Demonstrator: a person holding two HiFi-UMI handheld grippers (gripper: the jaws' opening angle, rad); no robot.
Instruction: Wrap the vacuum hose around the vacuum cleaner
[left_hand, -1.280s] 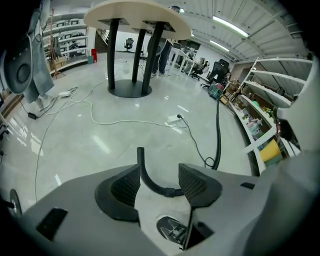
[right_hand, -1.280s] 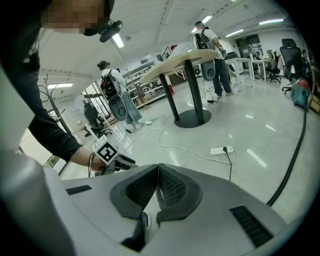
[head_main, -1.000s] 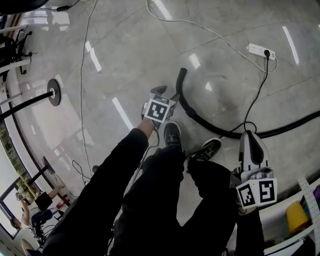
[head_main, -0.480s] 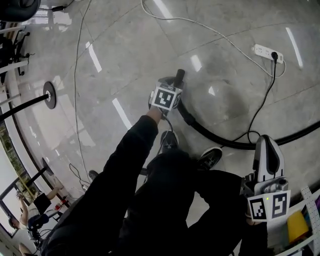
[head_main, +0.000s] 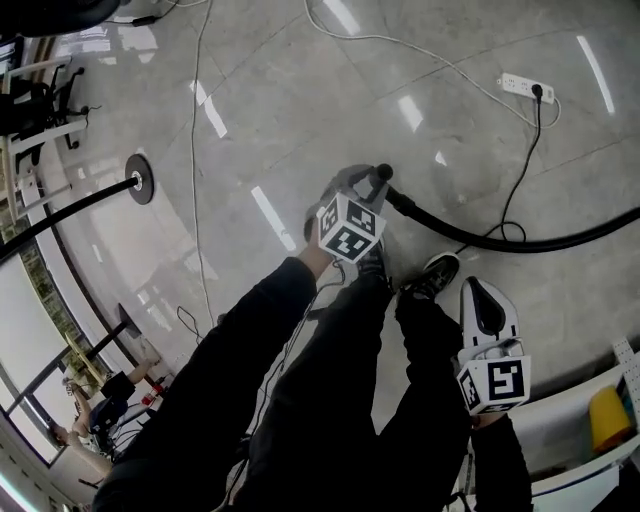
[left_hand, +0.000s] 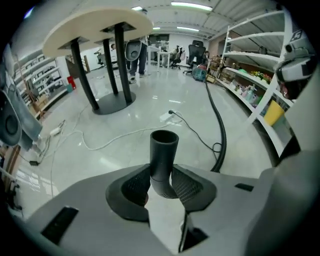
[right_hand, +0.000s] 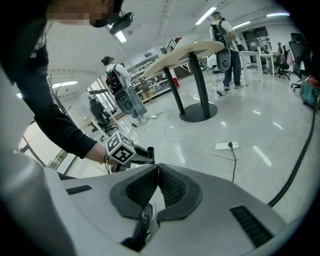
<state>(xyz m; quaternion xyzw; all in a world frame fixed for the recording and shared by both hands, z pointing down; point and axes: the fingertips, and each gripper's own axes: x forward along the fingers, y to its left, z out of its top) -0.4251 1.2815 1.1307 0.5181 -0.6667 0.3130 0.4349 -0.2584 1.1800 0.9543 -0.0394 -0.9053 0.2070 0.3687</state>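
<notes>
The black vacuum hose (head_main: 500, 243) curves over the grey floor from the right edge to in front of my feet. Its open end (head_main: 382, 172) is raised off the floor, gripped by my left gripper (head_main: 358, 195). In the left gripper view the tube end (left_hand: 163, 150) stands up between the pads (left_hand: 187, 186), which have just been closing and now press on it; the left gripper (left_hand: 162, 182) is shut on it. My right gripper (head_main: 480, 288) hangs by my right leg, shut (right_hand: 157, 180) with nothing in it. No vacuum cleaner body shows.
A white power strip (head_main: 524, 88) with a white cable (head_main: 400, 45) and a plugged black cord (head_main: 530, 150) lies beyond the hose. A black round-base stand (head_main: 140, 178) is at left. White shelving (head_main: 590, 420) stands at lower right. My shoes (head_main: 435, 275) are under the grippers.
My left gripper reached forward to the hose end, closed on it and lifted it off the floor. The right gripper drifted a little beside my leg, still shut.
</notes>
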